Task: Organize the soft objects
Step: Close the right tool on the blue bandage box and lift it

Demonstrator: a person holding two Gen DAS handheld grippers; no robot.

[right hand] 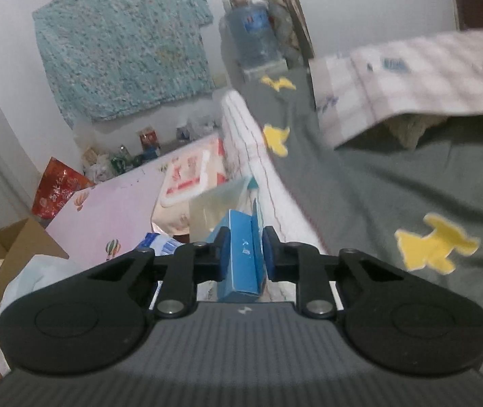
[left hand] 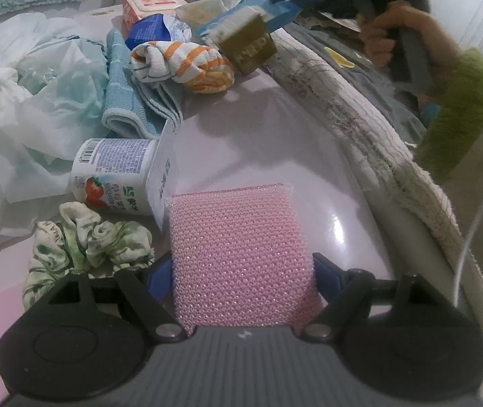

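Both grippers loaded, sorting under way.
Left gripper (left hand: 243,271) fingers spread wide, clamping the pink mesh sponge (left hand: 238,244) low over the counter (left hand: 275,142); right gripper (right hand: 246,254) fingers pinched narrow on a blue packet (right hand: 243,257), lifted clear near the bed (right hand: 360,186), probably for placing.

Pink tabletop (left hand: 275,129), towels (left hand: 133,101), perhaps scrunchie (left hand: 85,240)
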